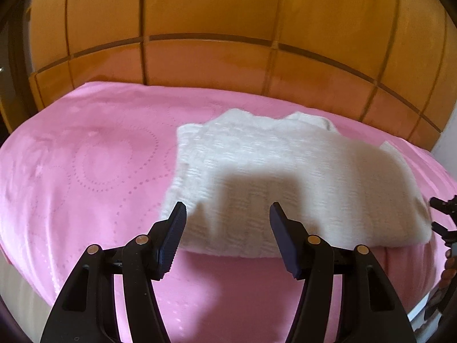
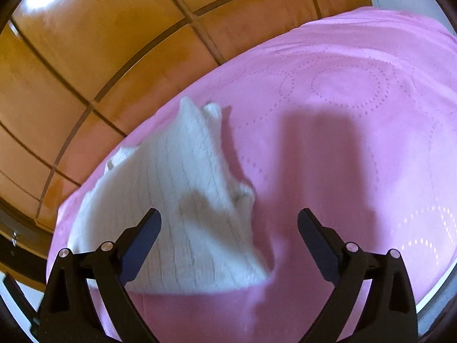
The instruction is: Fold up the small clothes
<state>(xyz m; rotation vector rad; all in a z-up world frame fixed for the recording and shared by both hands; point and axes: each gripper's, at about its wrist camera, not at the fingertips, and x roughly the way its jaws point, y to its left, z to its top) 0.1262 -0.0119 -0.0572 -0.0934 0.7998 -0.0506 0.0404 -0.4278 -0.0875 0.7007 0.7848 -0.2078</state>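
Observation:
A white knitted garment (image 1: 285,177) lies folded in a thick bundle on the pink bedspread (image 1: 85,157). My left gripper (image 1: 227,213) hovers over the bundle's near edge, open, with nothing pinched between its dark pads. In the right wrist view the same white garment (image 2: 182,200) sits at the lower left. My right gripper (image 2: 228,218) is open wide above the garment's near right corner, holding nothing. The black tip of the right gripper (image 1: 442,217) pokes in at the right edge of the left wrist view.
An orange padded headboard (image 1: 228,28) with dark seams rises behind the bed. The pink bedspread (image 2: 357,114) spreads bare to the right of the garment. The bed's near edge drops off at the bottom left (image 1: 17,285). Shadows of the grippers fall on the cloth.

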